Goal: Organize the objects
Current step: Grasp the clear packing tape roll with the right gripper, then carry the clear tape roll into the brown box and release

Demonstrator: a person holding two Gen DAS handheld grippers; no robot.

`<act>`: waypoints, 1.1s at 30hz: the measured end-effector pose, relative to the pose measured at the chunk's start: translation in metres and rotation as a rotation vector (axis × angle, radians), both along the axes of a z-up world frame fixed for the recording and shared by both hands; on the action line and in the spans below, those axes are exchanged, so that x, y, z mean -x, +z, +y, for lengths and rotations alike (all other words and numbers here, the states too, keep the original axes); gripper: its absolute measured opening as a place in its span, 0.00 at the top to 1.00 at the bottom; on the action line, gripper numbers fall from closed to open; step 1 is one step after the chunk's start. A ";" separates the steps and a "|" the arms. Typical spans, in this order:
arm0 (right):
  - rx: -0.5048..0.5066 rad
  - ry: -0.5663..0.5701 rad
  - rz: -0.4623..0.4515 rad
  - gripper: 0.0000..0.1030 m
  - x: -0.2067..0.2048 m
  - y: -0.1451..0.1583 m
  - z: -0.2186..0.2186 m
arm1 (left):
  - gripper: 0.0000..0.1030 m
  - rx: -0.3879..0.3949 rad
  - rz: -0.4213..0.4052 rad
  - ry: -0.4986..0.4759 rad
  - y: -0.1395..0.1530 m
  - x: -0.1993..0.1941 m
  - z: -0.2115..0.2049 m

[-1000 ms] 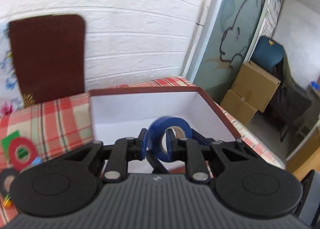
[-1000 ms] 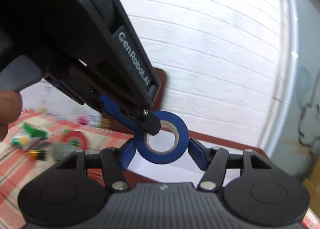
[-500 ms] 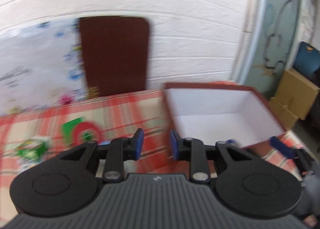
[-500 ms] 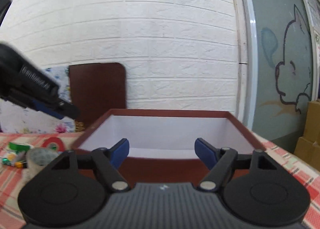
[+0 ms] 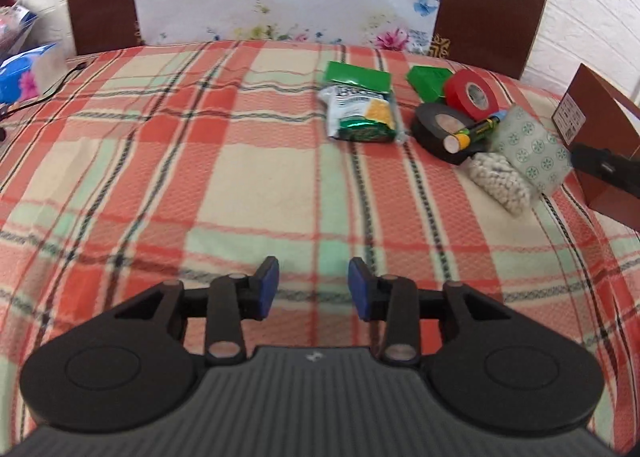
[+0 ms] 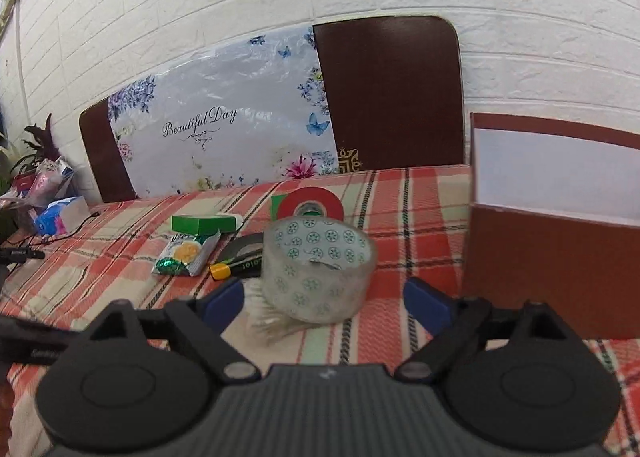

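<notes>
A: Where does the sorting stand?

B: The patterned clear tape roll (image 6: 318,271) looks like the next thing to go. It stands on the checked cloth (image 5: 240,185) of the worktop, resting partly on a pale bundle of small sticks (image 6: 266,319). The right hand-held gripper (image 6: 324,303) is lined up on it, jaws spread as wide as they go after just opening, one blue pad on each side of the roll, neither pressing it. So it holds nothing yet.

A: And what lies around the roll?

B: Just behind it are a black tape roll (image 5: 440,129) with a yellow-capped marker (image 5: 474,133) lying across it, then a red tape roll (image 5: 472,91) leaning on a green box (image 5: 428,81). A snack packet (image 5: 360,117) and another green box (image 6: 204,223) sit a little to the left. The brown box (image 6: 560,253) with the white inside stands open just to the right of the roll.

A: The left side?

B: The left hand-held gripper (image 5: 313,289) hangs over bare cloth, well apart from the pile. Its jaws have just been opening, are now partly apart, and nothing is between them.

A: So the next move?

B: My guess: push the right jaws a bit further round the roll, close on its sides, lift clear of the sticks so they don't drag, and carry it over the brown wall. The roll is wide and smooth, so a centred squeeze matters.
</notes>
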State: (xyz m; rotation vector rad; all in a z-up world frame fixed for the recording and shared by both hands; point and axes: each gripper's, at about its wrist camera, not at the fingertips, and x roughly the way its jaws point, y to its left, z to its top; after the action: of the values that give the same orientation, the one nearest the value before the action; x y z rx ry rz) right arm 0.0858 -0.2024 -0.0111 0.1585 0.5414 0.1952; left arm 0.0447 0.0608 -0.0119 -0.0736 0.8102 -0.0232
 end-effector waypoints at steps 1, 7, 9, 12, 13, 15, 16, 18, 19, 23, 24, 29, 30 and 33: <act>0.006 -0.015 0.029 0.00 -0.018 -0.004 0.006 | 0.59 0.010 -0.003 0.002 0.002 0.002 0.003; 0.015 -0.065 0.098 0.13 -0.053 -0.024 0.014 | 0.59 0.084 -0.045 -0.025 0.011 0.008 0.015; 0.044 -0.043 0.053 0.13 -0.029 -0.013 0.015 | 0.59 0.109 -0.062 -0.048 0.016 0.008 0.014; 0.147 0.016 -0.017 0.13 0.025 -0.001 0.015 | 0.59 0.164 -0.065 -0.119 0.021 0.006 0.001; 0.184 0.028 -0.040 0.14 0.046 0.000 0.013 | 0.59 0.175 -0.063 -0.152 0.023 0.006 -0.008; 0.261 0.029 -0.062 0.14 0.087 -0.004 0.008 | 0.59 0.184 -0.051 -0.229 0.026 0.006 -0.031; 0.296 0.026 -0.064 0.15 0.104 -0.009 0.005 | 0.59 0.194 -0.042 -0.270 0.027 0.005 -0.043; 0.332 0.020 -0.097 0.15 0.135 -0.014 -0.002 | 0.59 0.221 -0.014 -0.358 0.028 0.003 -0.070; 0.365 0.013 -0.090 0.13 0.144 -0.017 -0.003 | 0.58 0.232 0.002 -0.397 0.029 0.002 -0.083; 0.379 0.038 -0.048 0.08 0.157 -0.027 -0.005 | 0.54 0.248 0.062 -0.515 0.030 0.004 -0.132; 0.367 0.043 -0.042 0.08 0.159 -0.028 -0.006 | 0.55 0.237 0.075 -0.527 0.029 0.005 -0.141; 0.331 0.040 -0.050 0.06 0.162 -0.029 -0.016 | 0.55 0.085 0.065 -0.564 0.024 0.020 -0.171; 0.315 0.038 -0.049 0.05 0.163 -0.030 -0.020 | 0.56 0.038 0.068 -0.564 0.020 0.021 -0.177; 0.263 0.039 -0.021 0.05 0.160 -0.037 -0.027 | 0.64 -0.011 0.128 -0.564 0.002 0.015 -0.188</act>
State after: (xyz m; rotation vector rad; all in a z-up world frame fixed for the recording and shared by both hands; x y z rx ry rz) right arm -0.0741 -0.2296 -0.0479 -0.1101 0.5443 0.1618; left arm 0.0301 -0.1268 -0.0099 0.1672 0.9378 -0.5510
